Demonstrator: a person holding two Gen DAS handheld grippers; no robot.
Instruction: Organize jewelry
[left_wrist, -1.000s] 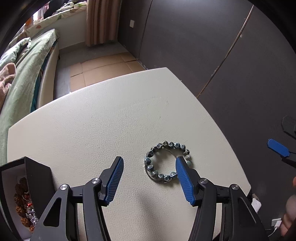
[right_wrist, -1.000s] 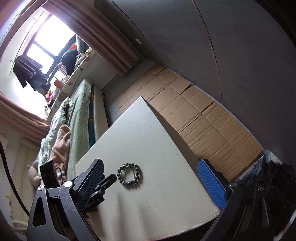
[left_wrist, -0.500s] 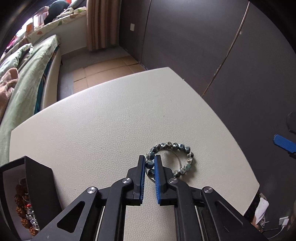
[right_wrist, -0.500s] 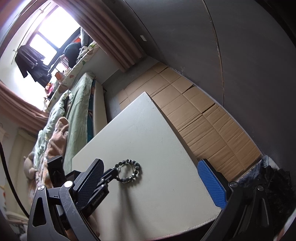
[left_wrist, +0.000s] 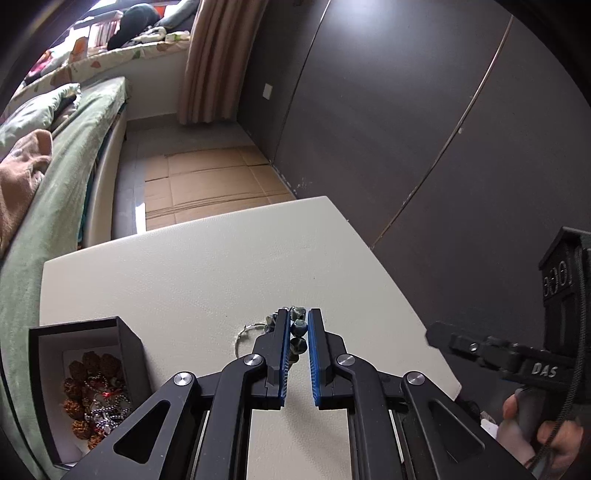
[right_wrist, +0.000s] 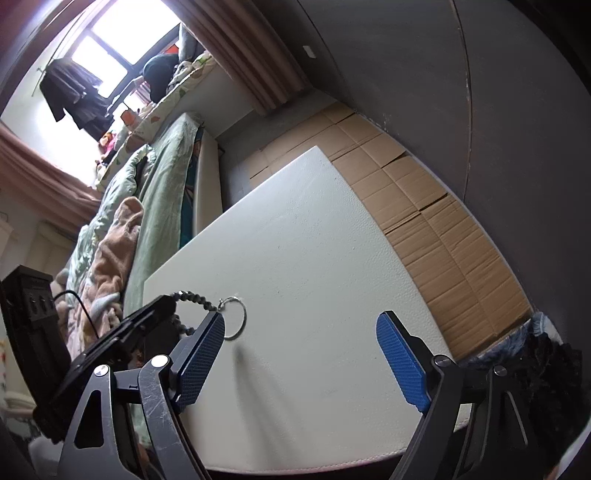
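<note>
My left gripper (left_wrist: 297, 325) is shut on a grey-blue bead bracelet (left_wrist: 298, 328), with beads pinched between the blue pads. Its thin metal ring (left_wrist: 243, 334) hangs to the left, at or just above the white table (left_wrist: 207, 273). In the right wrist view the bracelet (right_wrist: 192, 297) and ring (right_wrist: 236, 317) hang from the left gripper (right_wrist: 162, 306). My right gripper (right_wrist: 301, 332) is open and empty over the table's near right part. An open black jewelry box (left_wrist: 127, 345) with brown beads and chains stands at the table's near left.
A bed with green bedding (left_wrist: 55, 166) lies along the table's left side. Cardboard sheets (left_wrist: 214, 177) cover the floor beyond the table. A dark wall (left_wrist: 406, 129) runs along the right. The right gripper's body and the hand holding it (left_wrist: 532, 369) show at the right.
My left gripper closed on the bracelet and has lifted it, swinging toward the jewelry box side. The right gripper stayed open and barely moved.
</note>
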